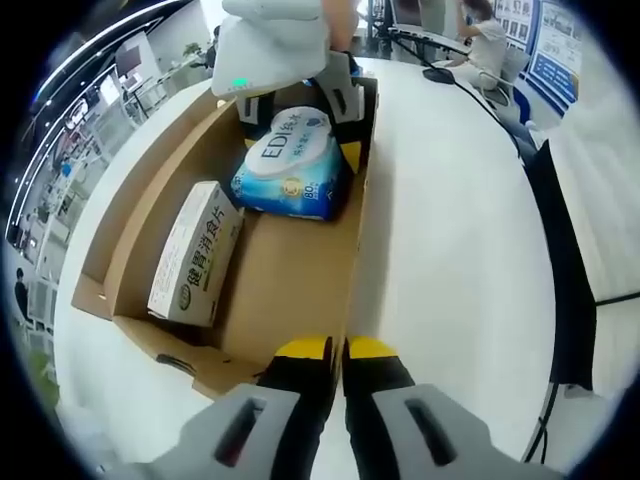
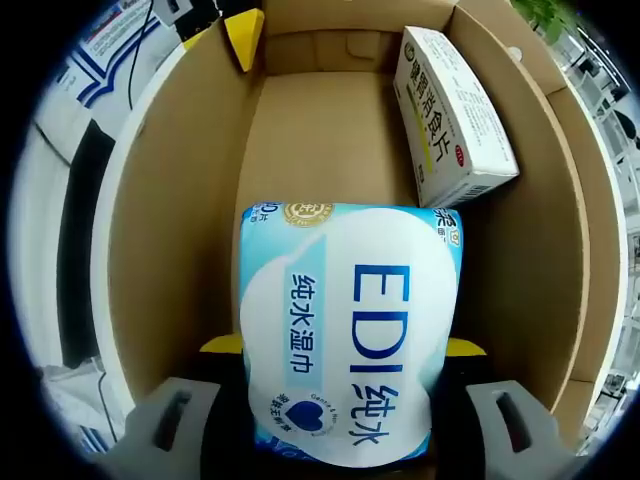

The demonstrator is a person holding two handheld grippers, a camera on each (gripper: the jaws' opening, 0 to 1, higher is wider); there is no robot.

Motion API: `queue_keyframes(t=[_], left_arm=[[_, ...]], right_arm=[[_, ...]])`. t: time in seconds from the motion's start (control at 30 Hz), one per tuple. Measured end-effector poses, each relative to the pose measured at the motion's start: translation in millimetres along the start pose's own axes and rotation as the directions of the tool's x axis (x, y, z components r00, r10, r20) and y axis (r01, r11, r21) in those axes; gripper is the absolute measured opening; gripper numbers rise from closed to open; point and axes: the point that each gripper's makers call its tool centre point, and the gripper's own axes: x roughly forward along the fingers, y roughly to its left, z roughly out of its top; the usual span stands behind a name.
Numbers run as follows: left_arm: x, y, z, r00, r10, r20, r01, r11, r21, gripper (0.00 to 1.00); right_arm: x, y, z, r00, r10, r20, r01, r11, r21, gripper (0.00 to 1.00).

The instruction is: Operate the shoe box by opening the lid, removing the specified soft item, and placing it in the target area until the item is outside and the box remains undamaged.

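Note:
An open cardboard shoe box lies on a white table. Inside it, a blue-and-white soft pack of wet wipes marked "EDI" sits between the yellow-tipped jaws of my right gripper, which is shut on it. In the left gripper view the same pack rests at the far end of the box floor under the right gripper. My left gripper is shut on the near end of the box's right wall. Its yellow fingertip shows at the far wall in the right gripper view.
A white carton with green print lies along the box's left side, also. The white table spreads to the right, ending at a black edge. A dark mouse and a seated person are far off.

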Motion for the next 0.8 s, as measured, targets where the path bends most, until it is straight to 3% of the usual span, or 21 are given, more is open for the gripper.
queue_keyframes(t=[0.27,0.3,0.33,0.43,0.5,0.53,0.6,0.63,0.67,0.8], left_arm=[[-3,0.9,2.3,0.998,0.053,0.023,-0.053,0.998,0.024,0.07],[-4,2.6,7.3,0.995,0.070,0.065,-0.063,0.993,-0.098,0.11],[-7,2.1,12.2,0.993,0.050,0.103,-0.036,0.990,-0.135,0.16],[-23,14.5,24.6,0.979,0.099,0.180,-0.058,0.973,-0.223,0.22],[-28,13.9,30.8,0.975,0.083,0.207,-0.033,0.971,-0.235,0.28],[-35,18.6,40.4,0.965,0.099,0.244,-0.034,0.965,-0.258,0.31],[-40,23.4,46.7,0.959,0.109,0.262,-0.043,0.969,-0.244,0.41],[-45,24.1,60.0,0.940,0.097,0.328,-0.005,0.963,-0.271,0.46],[-47,27.7,66.1,0.934,0.097,0.345,0.005,0.959,-0.284,0.50],[-45,32.7,74.7,0.937,0.096,0.335,-0.017,0.973,-0.230,0.61]], right_arm=[[0,1,0.1,1.000,0.003,0.009,-0.003,1.000,0.000,0.72],[0,1,-0.4,1.000,0.003,0.011,-0.003,1.000,0.001,0.72],[0,1,-0.5,1.000,0.003,0.012,-0.003,1.000,0.001,0.72],[0,1,-0.9,1.000,0.003,0.018,-0.003,1.000,0.001,0.72],[0,1,-0.8,1.000,0.003,0.017,-0.003,1.000,0.001,0.72],[0,1,-0.9,1.000,0.003,0.017,-0.003,1.000,0.001,0.72],[0,0,-1.0,1.000,0.003,0.016,-0.003,1.000,0.002,0.72],[0,0,-1.1,1.000,0.002,0.015,-0.002,1.000,0.004,0.72],[0,0,-1.1,1.000,0.002,0.015,-0.002,1.000,0.004,0.72],[0,0,-1.3,1.000,0.000,0.012,-0.001,1.000,0.009,0.73]])
